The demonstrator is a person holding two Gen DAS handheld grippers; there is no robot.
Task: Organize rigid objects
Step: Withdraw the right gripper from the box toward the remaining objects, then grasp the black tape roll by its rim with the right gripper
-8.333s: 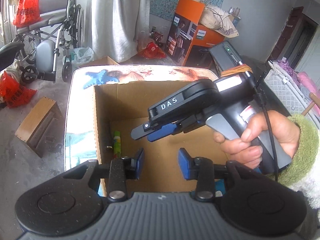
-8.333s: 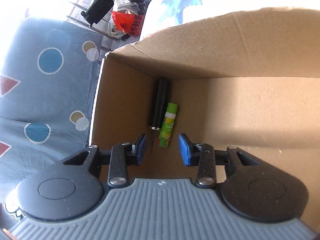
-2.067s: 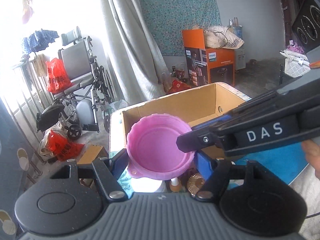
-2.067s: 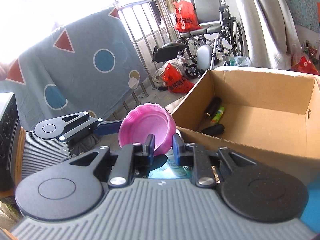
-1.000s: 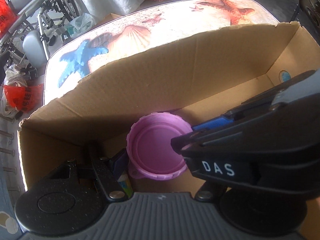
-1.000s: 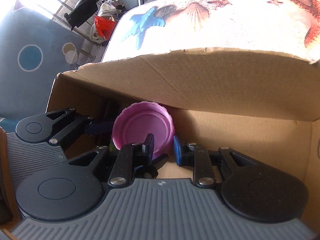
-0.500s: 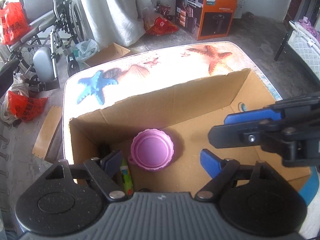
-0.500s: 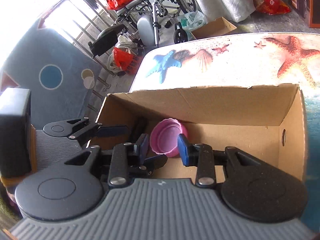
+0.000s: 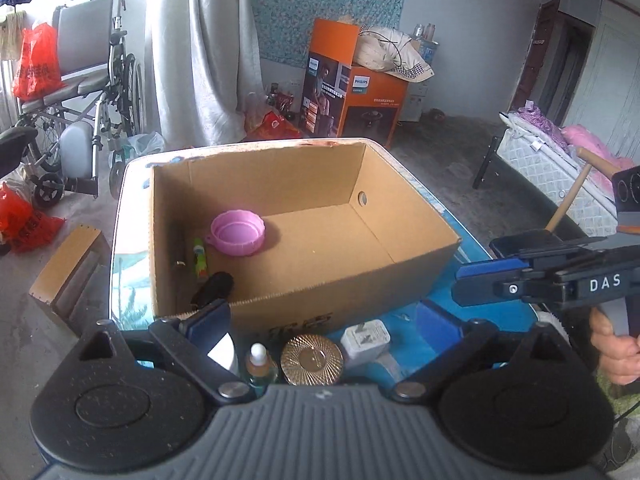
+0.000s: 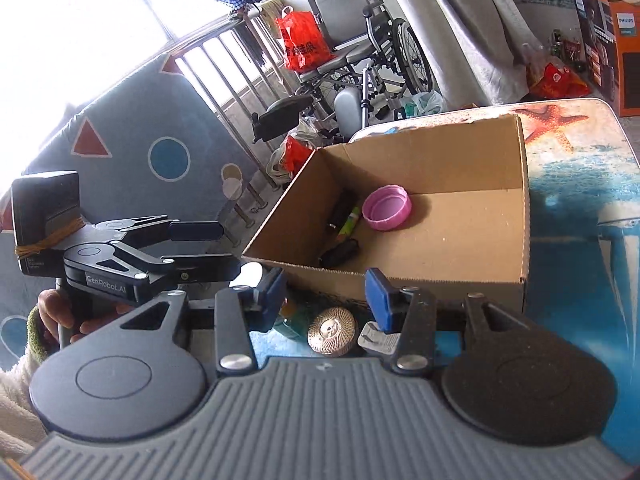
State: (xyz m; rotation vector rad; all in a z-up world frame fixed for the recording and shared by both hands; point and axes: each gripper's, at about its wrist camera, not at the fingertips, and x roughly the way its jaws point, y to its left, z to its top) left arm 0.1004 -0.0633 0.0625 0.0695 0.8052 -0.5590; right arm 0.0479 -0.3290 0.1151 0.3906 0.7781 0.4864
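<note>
An open cardboard box (image 9: 348, 280) (image 10: 524, 216) stands on the sea-print table. Inside it lie a pink bowl (image 9: 238, 233) (image 10: 386, 202), a green glue stick (image 9: 199, 257) (image 10: 349, 221) and dark cylinders (image 9: 214, 286) (image 10: 340, 254). On the table in front of the box are a round gold lid (image 9: 312, 359) (image 10: 331, 330), a white charger (image 9: 366, 338) (image 10: 374, 340), a small dropper bottle (image 9: 260, 364) and a white container (image 9: 224, 354). My left gripper (image 9: 320, 324) is open and empty above these items. My right gripper (image 10: 326, 294) is open and empty too.
A wheelchair (image 9: 80, 92) (image 10: 360, 52), red bags and a wooden crate (image 9: 66, 276) stand left of the table. An orange Philips box (image 9: 352, 96) is behind it, and a bed (image 9: 560, 172) to the right. A patterned blue cloth (image 10: 120, 160) hangs over a railing.
Both grippers let go of the pink bowl inside the box and pulled back out. They now hover open near the front of the box over the loose items.
</note>
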